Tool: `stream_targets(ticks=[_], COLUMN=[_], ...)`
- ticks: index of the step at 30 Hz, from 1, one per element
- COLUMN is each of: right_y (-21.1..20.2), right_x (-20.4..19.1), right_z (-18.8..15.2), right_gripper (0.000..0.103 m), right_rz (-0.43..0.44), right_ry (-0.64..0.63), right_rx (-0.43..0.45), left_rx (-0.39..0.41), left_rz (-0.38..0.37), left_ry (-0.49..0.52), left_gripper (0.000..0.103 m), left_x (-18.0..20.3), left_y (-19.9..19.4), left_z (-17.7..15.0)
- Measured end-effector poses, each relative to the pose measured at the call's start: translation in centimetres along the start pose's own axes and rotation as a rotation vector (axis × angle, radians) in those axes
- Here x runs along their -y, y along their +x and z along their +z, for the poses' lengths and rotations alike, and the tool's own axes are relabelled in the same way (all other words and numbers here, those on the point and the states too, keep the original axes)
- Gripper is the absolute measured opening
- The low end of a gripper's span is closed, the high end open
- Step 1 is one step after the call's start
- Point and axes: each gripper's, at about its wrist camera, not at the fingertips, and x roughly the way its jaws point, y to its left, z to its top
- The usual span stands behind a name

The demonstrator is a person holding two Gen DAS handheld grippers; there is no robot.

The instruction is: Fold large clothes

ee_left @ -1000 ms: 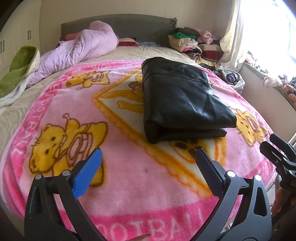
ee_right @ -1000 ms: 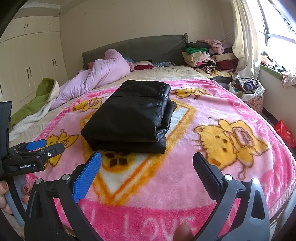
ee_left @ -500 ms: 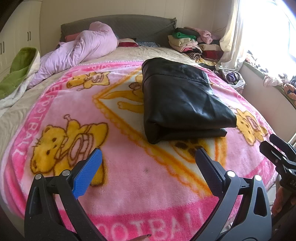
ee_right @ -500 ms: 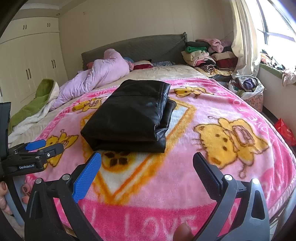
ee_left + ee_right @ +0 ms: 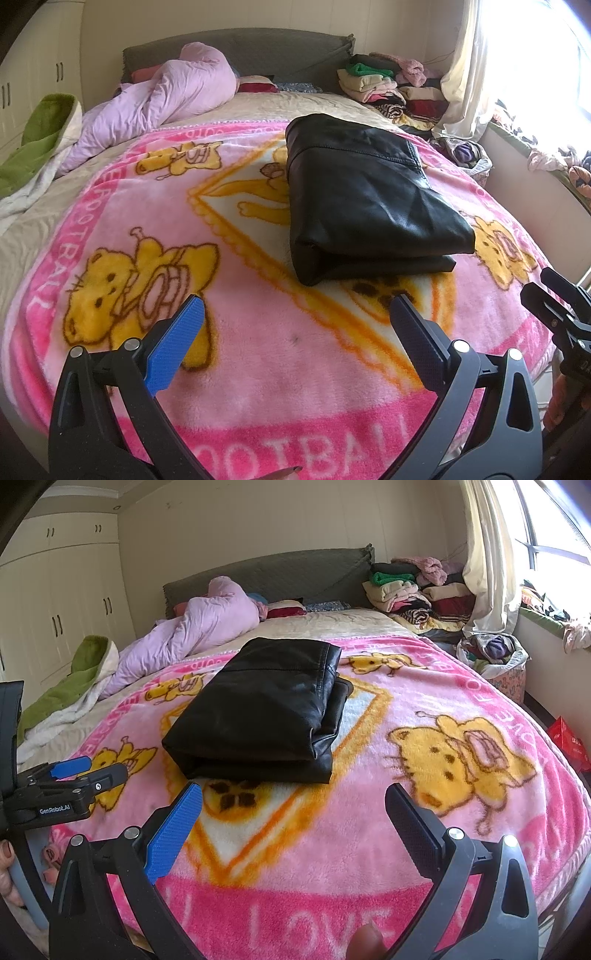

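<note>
A black leather garment (image 5: 365, 199) (image 5: 258, 709) lies folded into a thick rectangle in the middle of the pink cartoon blanket (image 5: 258, 369) (image 5: 424, 830) on the bed. My left gripper (image 5: 295, 314) hovers open over the blanket's near edge, short of the garment, with nothing between its fingers. My right gripper (image 5: 295, 801) is likewise open and empty, held just in front of the garment. Each gripper shows at the edge of the other's view: the right gripper (image 5: 554, 306) at far right, the left gripper (image 5: 70, 775) at far left.
A crumpled lilac duvet (image 5: 166, 96) and a green-and-white blanket (image 5: 37, 147) lie at the bed's left and head. Stacked folded clothes (image 5: 417, 587) sit by the headboard at the right. A basket of laundry (image 5: 491, 653) stands beside the bed under the window.
</note>
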Motion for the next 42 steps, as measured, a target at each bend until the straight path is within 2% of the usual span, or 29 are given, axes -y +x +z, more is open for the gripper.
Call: stream_targets(ticks=[30, 36, 38, 40, 42], right_y=[-0.1, -1.6, -3.2, -4.6, -6.4], right_x=[0.6, 4.2, 7.8, 12.3, 18.8], right_z=[-0.2, -0.4, -0.6, -1.3, -3.0], right_gripper=[0.099, 0.099, 0.099, 0.099, 0.099], right_rz=[-0.013, -0.148, -0.264, -0.382, -0.551], right_ry=[0.007, 0.084, 0.144, 0.215, 0.322], right_rx=[-0.001, 0.042, 0.068, 0.081, 0.075], left_rx=[0.001, -0.044, -0.051, -0.052, -0.066], left_rz=[0.013, -0.027, -0.016, 0.053, 0.119], left_ry=[0.015, -0.042, -0.068, -0.112, -0.15], left_gripper=[0.094, 0.094, 0.094, 0.094, 0.094], left_x=[0.1, -1.2, -2.9, -6.4, -10.8], left_y=[-0.2, 0.6, 0.7, 0.7, 1.0], left_z=[-0.1, -0.2, 0.2, 1.3, 2.6])
